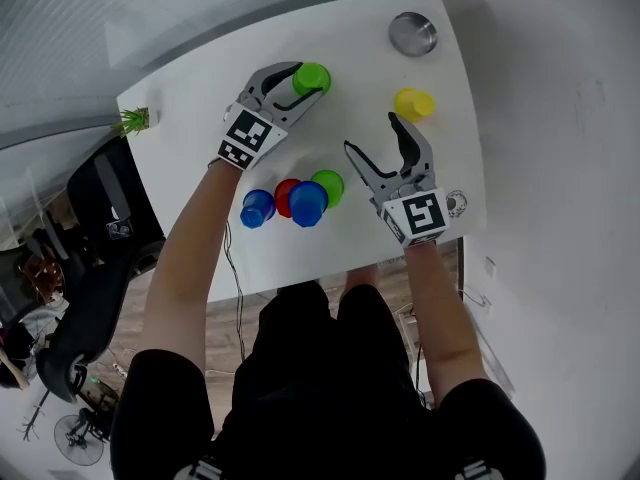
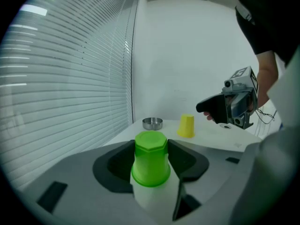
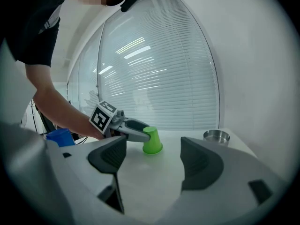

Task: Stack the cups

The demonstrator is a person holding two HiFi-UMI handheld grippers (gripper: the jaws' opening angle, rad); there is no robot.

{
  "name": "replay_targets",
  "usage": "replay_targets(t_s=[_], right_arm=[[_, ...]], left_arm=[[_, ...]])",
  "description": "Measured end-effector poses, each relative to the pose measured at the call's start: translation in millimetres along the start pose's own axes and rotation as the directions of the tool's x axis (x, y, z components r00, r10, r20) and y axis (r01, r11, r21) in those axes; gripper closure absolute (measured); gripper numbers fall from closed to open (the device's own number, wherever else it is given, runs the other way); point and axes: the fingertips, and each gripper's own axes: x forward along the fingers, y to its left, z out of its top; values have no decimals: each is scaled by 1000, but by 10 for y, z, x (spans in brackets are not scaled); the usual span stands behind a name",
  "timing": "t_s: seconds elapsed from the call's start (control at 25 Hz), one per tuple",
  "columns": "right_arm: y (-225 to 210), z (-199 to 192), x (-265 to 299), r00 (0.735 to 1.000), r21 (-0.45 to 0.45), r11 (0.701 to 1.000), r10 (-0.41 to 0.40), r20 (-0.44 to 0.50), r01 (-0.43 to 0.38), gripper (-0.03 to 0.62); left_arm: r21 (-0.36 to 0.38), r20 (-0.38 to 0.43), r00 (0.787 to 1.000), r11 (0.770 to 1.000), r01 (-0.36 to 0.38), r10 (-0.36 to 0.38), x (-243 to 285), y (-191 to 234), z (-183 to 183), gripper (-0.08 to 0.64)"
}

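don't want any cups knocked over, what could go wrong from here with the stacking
1. The left tool grips the upturned far green cup on its tapered sides, so the cup may slip out when lifted.
2. The cluster of cups near the person, blue, red and green, stands tightly bunched; lowering a cup there could topple neighbours.
3. The open, empty right tool hovers close to the yellow cup and might nudge it.

Green cup [image 1: 312, 78]: plastic, octagonal base up, mouth down on surface near far edge, about midway along; clamped between left tongs [image 1: 309, 81]. Yellow cup [image 1: 413, 103]: mouth down, toward far right corner. Tight cluster by near edge, middle: blue cup [image 1: 257, 208], red cup [image 1: 286, 196], second blue cup [image 1: 308, 203], second green cup [image 1: 330, 184], all touching; poses unclear.
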Motion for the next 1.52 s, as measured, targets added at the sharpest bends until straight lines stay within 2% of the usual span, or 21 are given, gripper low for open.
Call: replay_targets(t_s=[0.2,0.44,0.8,1.16,1.52], right_arm=[[62,125,-128,1000,-5,1000,1,7,-1,236],[224,440,-325,999,-39,999,26,24,-25,241],[622,823,-625,994,-89,991,103,46,-99,245],[1043,920,-682,981,-114,976,192,29,-187,248],[1248,796,-717,974,-103,969,228,5,-226,250]], left_arm=[[-19,33,998,999,-51,51,-317,-66,298,330],[13,89,991,995,-99,97,-830,-217,758,330],[15,94,978,982,-191,189,-1726,-580,1158,330],[-72,21,953,952,-299,301,-2341,-996,875,330],[-112,-40,941,934,-339,336,-2337,-1364,453,328]])
